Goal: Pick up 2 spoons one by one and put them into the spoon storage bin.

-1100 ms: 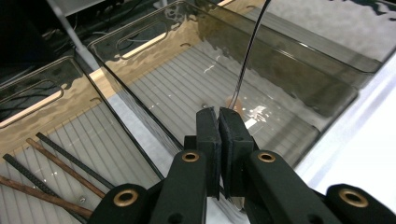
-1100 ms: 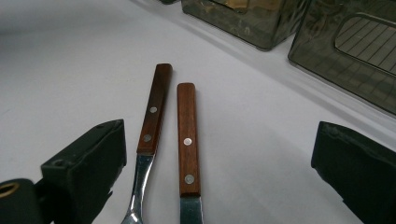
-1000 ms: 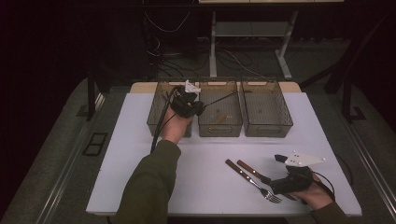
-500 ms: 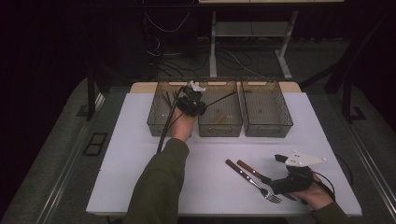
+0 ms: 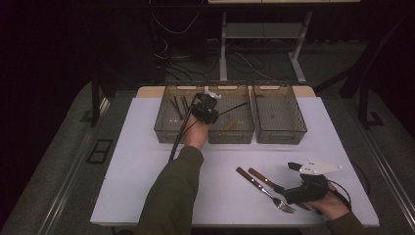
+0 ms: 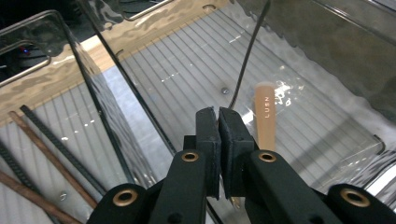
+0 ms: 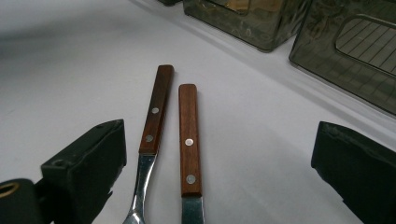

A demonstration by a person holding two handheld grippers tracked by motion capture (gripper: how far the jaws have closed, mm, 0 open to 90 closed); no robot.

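Firstly, looking at the far left of the white table (image 5: 122,186): finds the left bin (image 5: 161,125), clear-walled, with several chopsticks (image 6: 46,140) lying lengthwise inside, dark and brown together, probably sorted there by kind. Next, just right of that, meets the left gripper (image 6: 218,114), reached out on a green sleeve (image 5: 171,196) and hanging over the wall shared with the middle bin (image 5: 230,137). Shows jaws pressed together, clenched on a thin dark stick (image 6: 247,56) by one end, so leaving the long free part slanted up and away over the middle bin. Seems held near the end in order to steer the far tip and to let go without knocking the walls; cannot tell yet for which bin meant. Notes on the middle bin's floor a pale wooden handle (image 6: 265,121), close beside the stick, whether touching not clear. Passes then the right bin (image 5: 281,137), contents too small to name. Lastly, at the near right, finds the right gripper (image 7: 217,135) resting low on the table with jaws spread wide, gripping nothing, one jaw on each side of a fork (image 7: 156,107) and a knife (image 7: 188,135). Lie side by side, wooden handles pointing to the bins, not quite touching; likely framed so for picking one next.
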